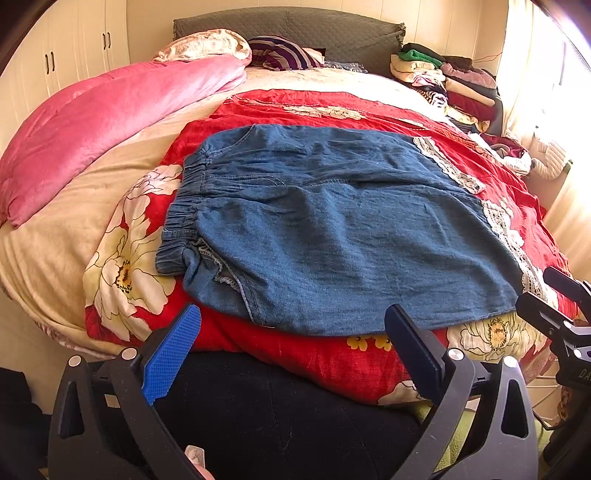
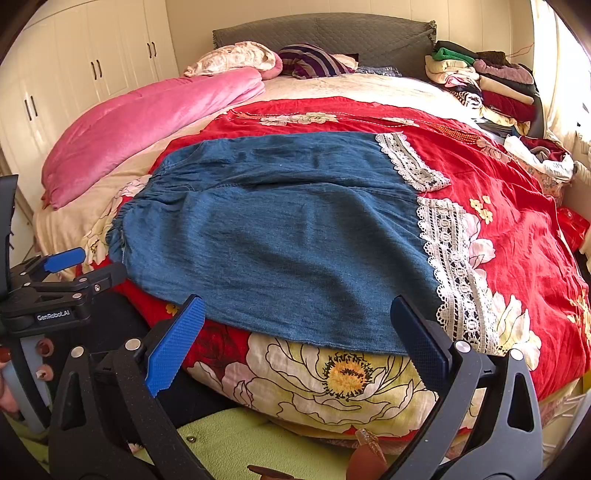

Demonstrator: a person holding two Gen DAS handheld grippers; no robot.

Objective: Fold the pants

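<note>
Starting fold: blue denim lace-trimmed pants (image 1: pixel 332 221) lie flat; your left gripper (image 1: pixel 295 343) and right gripper (image 2: pixel 299 343) hover released; next, grasp near hem.

Ahead of the fingers: red floral quilt (image 1: pixel 332 107) spread across the bed. Forward-left: pink velvet comforter (image 1: pixel 110 122), bunched. Far ahead: grey quilted headboard (image 2: pixel 325 33), with a purple striped pillow (image 2: pixel 314 61) below it. Forward-right: stacked folded clothes (image 2: pixel 480 81). Far left: white wardrobe doors (image 2: pixel 92 62).

Both wrist views low at the bed's (image 1: pixel 55 236) foot edge, facing its headboard (image 2: pixel 325 33), seemingly side by side.
</note>
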